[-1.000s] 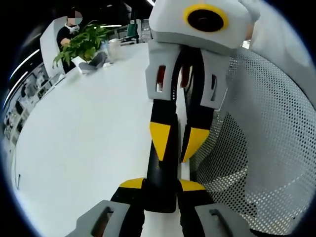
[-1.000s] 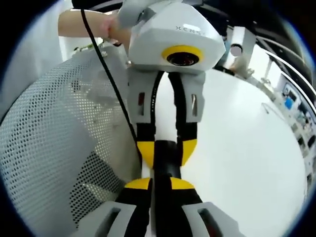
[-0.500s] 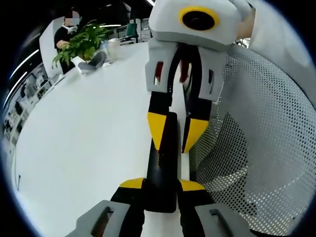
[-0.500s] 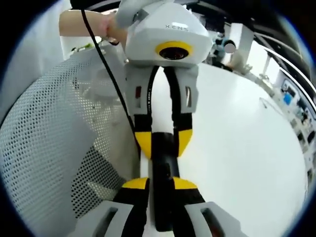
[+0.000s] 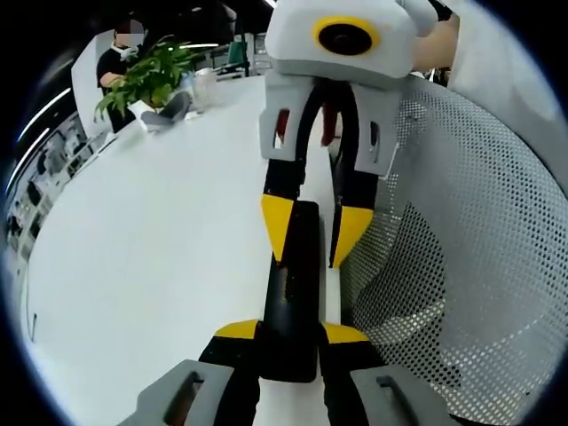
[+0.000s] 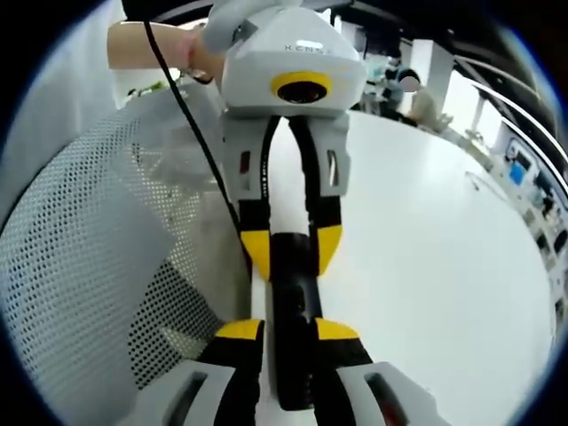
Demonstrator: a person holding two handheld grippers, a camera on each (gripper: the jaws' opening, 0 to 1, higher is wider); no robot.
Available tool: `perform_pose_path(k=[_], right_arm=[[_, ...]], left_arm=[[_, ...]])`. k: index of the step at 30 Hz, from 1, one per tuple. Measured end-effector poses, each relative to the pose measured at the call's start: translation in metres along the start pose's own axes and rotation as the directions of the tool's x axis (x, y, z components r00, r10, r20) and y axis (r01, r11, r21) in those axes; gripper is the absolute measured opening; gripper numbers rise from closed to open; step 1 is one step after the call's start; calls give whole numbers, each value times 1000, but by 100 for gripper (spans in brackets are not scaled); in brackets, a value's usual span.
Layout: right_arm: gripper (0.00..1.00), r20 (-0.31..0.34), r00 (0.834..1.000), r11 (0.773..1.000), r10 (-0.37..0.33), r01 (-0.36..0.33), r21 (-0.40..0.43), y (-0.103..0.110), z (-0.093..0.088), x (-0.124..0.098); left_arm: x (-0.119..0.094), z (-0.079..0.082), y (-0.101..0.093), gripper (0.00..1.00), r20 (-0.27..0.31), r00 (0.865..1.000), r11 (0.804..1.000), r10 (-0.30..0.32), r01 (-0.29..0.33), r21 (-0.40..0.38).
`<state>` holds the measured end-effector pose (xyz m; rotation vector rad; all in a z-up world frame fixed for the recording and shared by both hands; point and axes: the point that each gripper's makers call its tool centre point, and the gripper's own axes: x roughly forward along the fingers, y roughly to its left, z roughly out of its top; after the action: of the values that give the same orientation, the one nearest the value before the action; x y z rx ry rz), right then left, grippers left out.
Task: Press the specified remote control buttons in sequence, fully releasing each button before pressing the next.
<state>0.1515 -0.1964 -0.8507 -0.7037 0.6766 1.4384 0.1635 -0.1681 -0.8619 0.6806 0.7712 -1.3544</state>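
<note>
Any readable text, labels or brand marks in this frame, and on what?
Pale raised lettering on the left gripper's white housing in the right gripper view: blurred, perhaps "XENS", not legible.
Black remote control held between both grippers: no print can be made out.
Right gripper, white table: none.

A wide white table (image 5: 151, 248) spreads across the left gripper view from about six o'clock up to eleven o'clock, and it also covers the three o'clock side of the right gripper view. A white perforated mesh panel (image 5: 461, 266) curves along the three o'clock side of the left gripper view and along the nine o'clock side of the right gripper view. At the table's far edge, near eleven o'clock in the left gripper view, a leafy green plant (image 5: 146, 78) stands beside a pale cup (image 5: 205, 89), with a seated person in dark clothes (image 5: 117, 62) just behind the plant.
</note>
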Motion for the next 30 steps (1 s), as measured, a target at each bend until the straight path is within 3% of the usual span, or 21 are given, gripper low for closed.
perform_pose_path(k=[30], right_arm=[[21, -71, 997, 999, -42, 41, -14, -11, -25, -5]], left_arm=[[0, 0, 1, 25, -1, 1000, 1000, -2, 2, 1]])
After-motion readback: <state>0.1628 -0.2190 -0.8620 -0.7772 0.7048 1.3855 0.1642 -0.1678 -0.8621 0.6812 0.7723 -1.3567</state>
